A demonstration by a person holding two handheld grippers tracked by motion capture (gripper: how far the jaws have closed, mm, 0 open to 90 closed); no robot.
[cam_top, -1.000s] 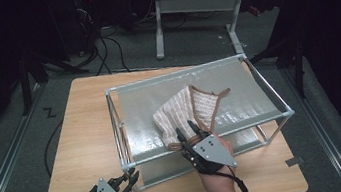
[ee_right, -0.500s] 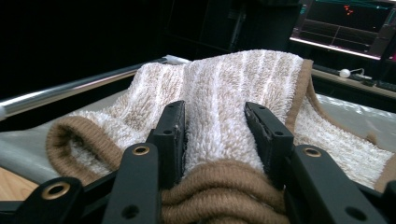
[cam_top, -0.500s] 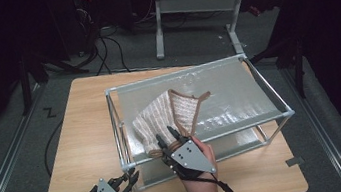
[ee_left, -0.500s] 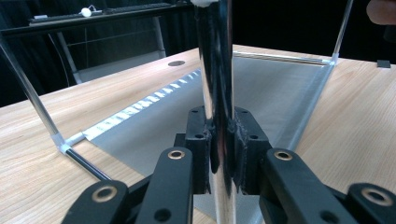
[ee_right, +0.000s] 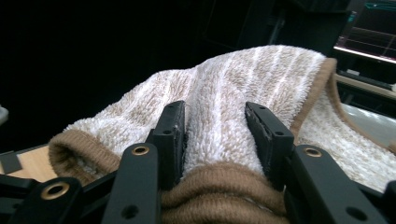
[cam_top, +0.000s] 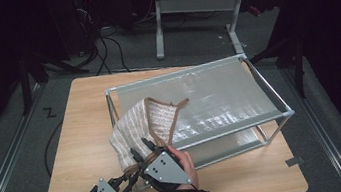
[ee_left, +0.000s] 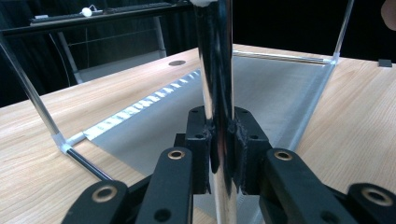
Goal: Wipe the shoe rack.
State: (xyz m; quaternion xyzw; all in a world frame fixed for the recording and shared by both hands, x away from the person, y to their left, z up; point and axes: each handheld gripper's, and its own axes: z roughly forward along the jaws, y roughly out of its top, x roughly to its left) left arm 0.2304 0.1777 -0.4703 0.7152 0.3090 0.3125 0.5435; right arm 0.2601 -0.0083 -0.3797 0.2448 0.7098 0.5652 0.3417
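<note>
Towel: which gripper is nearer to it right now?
Right. The right gripper is clamped on the towel; the left gripper sits beside it, shut on the rack's post.

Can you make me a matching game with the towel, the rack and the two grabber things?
Things:
1. striped towel
2. left gripper
3. right gripper
4. wooden table

States:
A. clamped on the metal rack's post
B. under the rack
C. pinching a fold of towel
D. beige and white, draped over the rack's corner

Pairs: 1-D, 2-A, 3-C, 4-B
</note>
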